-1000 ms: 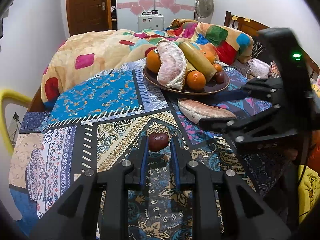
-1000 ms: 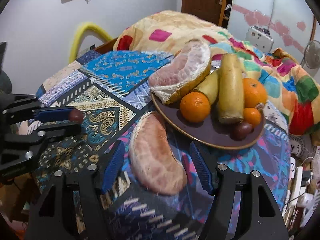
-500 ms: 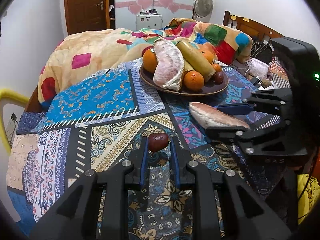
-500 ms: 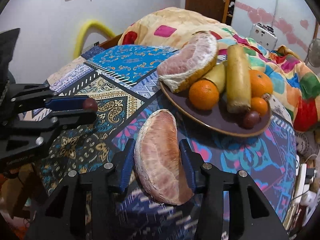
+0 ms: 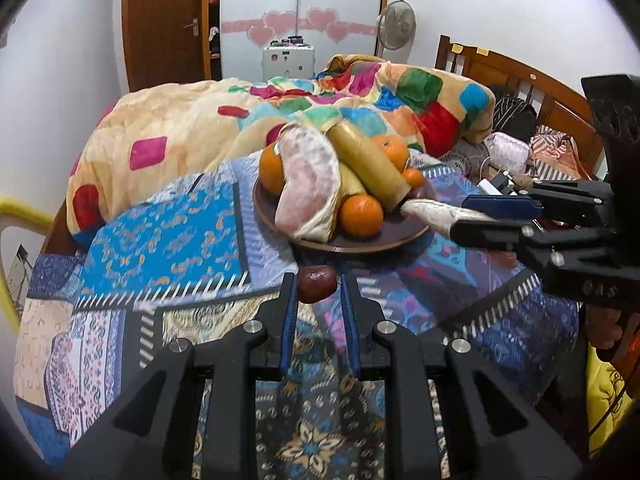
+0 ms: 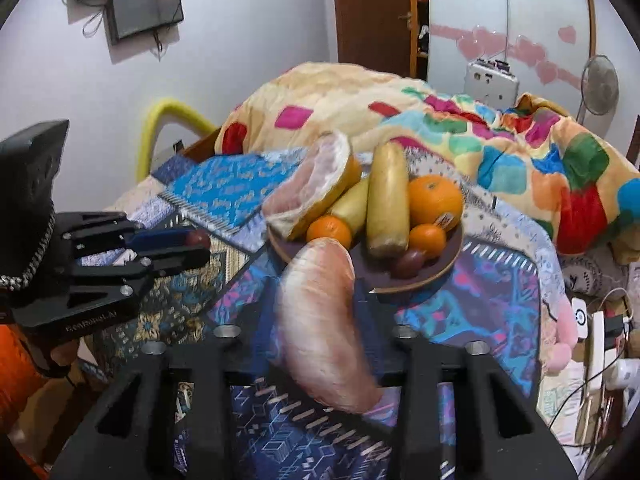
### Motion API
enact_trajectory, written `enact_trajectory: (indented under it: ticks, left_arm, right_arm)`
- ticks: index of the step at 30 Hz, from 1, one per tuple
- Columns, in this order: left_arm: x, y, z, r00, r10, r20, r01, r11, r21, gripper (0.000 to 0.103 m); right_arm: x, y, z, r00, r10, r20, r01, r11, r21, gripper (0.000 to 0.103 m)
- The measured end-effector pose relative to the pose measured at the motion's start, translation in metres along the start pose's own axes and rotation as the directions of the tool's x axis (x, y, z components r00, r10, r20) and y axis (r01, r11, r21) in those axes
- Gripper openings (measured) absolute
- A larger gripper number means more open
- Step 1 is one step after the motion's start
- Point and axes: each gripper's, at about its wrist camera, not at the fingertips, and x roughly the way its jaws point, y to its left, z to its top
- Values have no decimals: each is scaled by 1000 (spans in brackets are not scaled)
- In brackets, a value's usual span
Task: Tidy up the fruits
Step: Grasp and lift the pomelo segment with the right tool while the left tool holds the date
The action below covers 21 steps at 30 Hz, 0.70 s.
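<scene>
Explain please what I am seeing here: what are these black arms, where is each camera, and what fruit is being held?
No robot is here: a person holds a two-finger gripper in each hand, and each gripper carries a wide-angle camera looking forward along its fingers. In the left camera's picture, the left gripper is shut on a small dark red fruit. In the right camera's picture, the right gripper is shut on a large peeled pomelo segment, near the brown plate. Each gripper also shows at the side of the other's picture. The plate stands on a patterned cloth and holds oranges, another pomelo piece, a long yellowish fruit and a small dark fruit.
</scene>
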Motion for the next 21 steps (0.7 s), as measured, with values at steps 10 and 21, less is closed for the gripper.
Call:
enact_trajectory:
  ticks: [10, 21]
  left_arm:
    - [7, -7, 10, 1000, -6, 11, 6, 1000, 19, 21]
    - [3, 11, -7, 999, 40, -16, -40, 999, -3, 21]
  right_arm:
    - [7, -20, 3, 1000, -12, -11, 12, 1000, 24, 35]
    - [28, 6, -10, 995, 61, -75, -63, 998, -31, 50]
